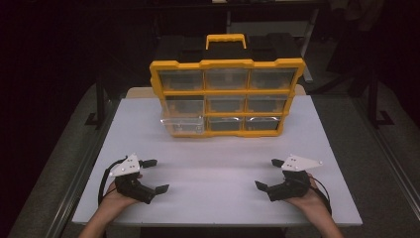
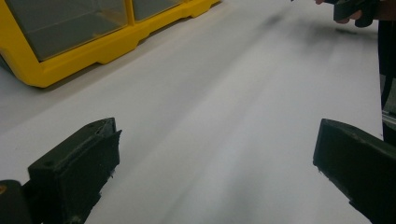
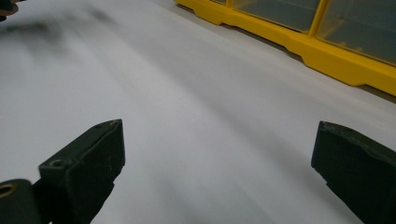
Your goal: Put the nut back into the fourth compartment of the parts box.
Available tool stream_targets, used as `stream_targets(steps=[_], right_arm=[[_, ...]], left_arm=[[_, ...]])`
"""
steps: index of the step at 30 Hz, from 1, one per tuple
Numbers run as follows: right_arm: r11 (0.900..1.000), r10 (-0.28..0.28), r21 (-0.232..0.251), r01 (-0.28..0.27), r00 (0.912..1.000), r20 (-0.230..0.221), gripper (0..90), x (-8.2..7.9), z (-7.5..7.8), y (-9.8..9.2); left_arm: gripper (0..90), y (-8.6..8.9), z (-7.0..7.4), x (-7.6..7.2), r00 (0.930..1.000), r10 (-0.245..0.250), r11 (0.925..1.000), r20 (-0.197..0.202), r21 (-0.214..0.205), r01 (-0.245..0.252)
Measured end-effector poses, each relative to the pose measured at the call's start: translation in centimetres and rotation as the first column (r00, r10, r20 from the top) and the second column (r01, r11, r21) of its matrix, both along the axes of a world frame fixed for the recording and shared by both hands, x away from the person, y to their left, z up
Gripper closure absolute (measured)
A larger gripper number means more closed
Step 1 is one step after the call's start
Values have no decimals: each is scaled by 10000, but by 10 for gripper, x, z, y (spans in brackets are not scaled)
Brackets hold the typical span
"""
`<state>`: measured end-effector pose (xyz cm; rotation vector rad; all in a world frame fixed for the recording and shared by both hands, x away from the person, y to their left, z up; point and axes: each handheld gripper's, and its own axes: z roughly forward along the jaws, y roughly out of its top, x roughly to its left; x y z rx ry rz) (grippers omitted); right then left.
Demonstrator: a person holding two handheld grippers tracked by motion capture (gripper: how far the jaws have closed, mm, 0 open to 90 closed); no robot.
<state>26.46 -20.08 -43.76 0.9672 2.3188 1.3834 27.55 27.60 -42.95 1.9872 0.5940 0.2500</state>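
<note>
Both claws sit low at the near edge of the counter (image 1: 218,173), the left claw (image 1: 154,175) and the right claw (image 1: 270,174) each spread wide with nothing between the jaws, well apart from one another. Up ahead stands the yellow organizer (image 1: 227,96), upright near the far side of the counter, three rows of clear drawers, handle (image 1: 226,38) on top. Look at the bottom-left drawer (image 1: 182,124): it juts out from the frame while the others sit flush. That looks like the one in play. From the left claw's own camera the organizer's yellow base (image 2: 70,65) is off to the side, so the hand needs to swing round and face it squarely. My read: approach level, keep the jaws wide, close on the drawer's front lip and move it straight along its slot, with the right claw ready to steady the frame against sliding.
</note>
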Motion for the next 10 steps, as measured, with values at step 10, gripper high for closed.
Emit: stream_targets(steps=[10], right_arm=[[9988, 103, -476, -100, 9999, 49, 22, 0, -5, -3]], left_arm=[[5, -4, -5, -1, 9997, 25, 9990, -252, 440, -14]])
